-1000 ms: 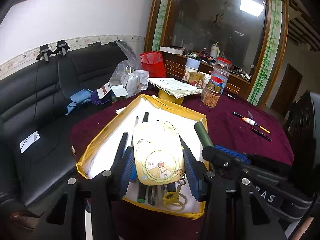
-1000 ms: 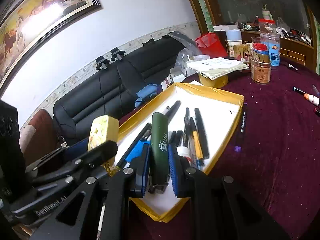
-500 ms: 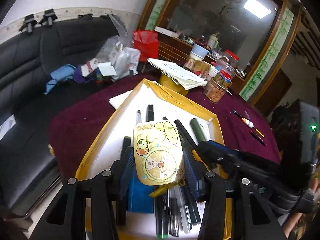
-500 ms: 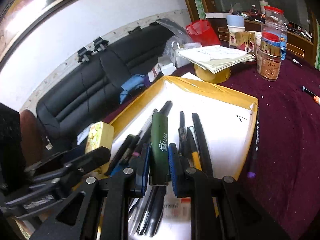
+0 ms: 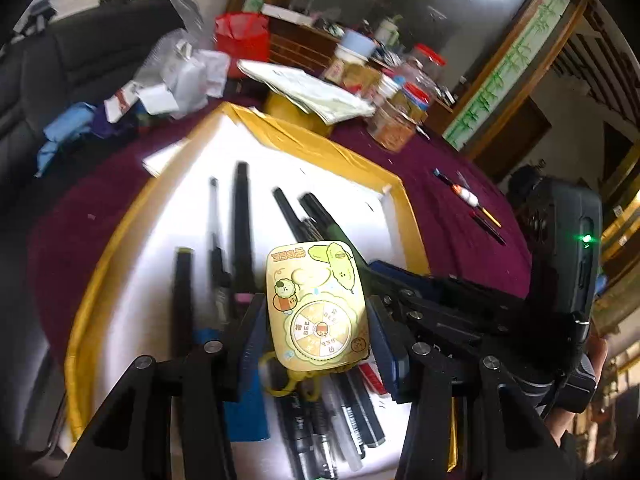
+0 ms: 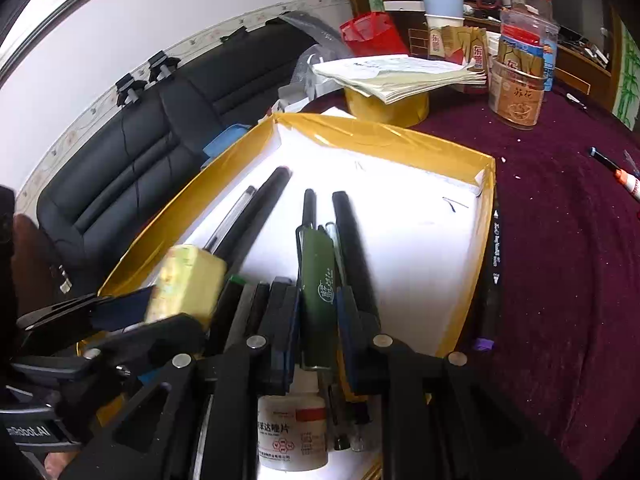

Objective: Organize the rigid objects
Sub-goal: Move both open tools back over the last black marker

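Observation:
My left gripper (image 5: 316,320) is shut on a yellow cartoon-printed case (image 5: 318,304) with a yellow ring hanging from it, held low over the gold-rimmed tray (image 5: 320,142). My right gripper (image 6: 318,308) is shut on a dark green pen (image 6: 318,280), also low over the tray (image 6: 384,136). Several black pens (image 5: 242,216) lie on the tray's white floor, also seen in the right wrist view (image 6: 352,232). A small white medicine bottle (image 6: 290,432) lies under the right gripper. The yellow case shows at left in the right wrist view (image 6: 186,284).
The tray sits on a maroon tablecloth (image 6: 568,248). Behind it are a paper stack on a yellow tin (image 6: 396,76), jars (image 6: 518,88) and a red bag (image 5: 242,36). Loose pens (image 5: 468,204) lie on the cloth to the right. A black sofa (image 6: 132,152) stands at left.
Both grippers have moved forward and down over the tray with their objects still held. More of the pens and the white bottle have come into view beneath them.

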The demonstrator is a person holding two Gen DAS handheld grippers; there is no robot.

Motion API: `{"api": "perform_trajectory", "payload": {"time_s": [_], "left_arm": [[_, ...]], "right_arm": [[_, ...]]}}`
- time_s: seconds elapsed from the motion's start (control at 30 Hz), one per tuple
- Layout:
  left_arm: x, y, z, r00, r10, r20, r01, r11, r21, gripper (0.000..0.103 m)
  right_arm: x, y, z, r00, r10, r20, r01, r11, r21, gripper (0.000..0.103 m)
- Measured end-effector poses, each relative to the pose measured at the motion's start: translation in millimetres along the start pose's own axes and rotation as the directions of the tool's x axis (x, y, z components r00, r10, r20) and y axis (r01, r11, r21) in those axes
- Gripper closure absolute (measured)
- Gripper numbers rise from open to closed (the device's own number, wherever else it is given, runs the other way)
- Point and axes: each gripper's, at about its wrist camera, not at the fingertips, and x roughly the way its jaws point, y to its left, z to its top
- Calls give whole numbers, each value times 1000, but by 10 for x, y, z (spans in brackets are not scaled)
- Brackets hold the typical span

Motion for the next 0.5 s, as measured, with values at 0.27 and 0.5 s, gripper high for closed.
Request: {"api": "perform_trajectory", "payload": {"time_s": [0.27, 0.5], "left_arm": [[15, 17, 18, 993, -117, -9, 116, 991, -59, 32], [-294, -430, 42, 977, -208, 53, 207, 978, 26, 31]], "right_arm": [[-75, -247, 20, 999, 50, 15, -51, 996, 73, 67], [-535, -546, 37, 981, 175, 87, -186, 972, 141, 46]]}}
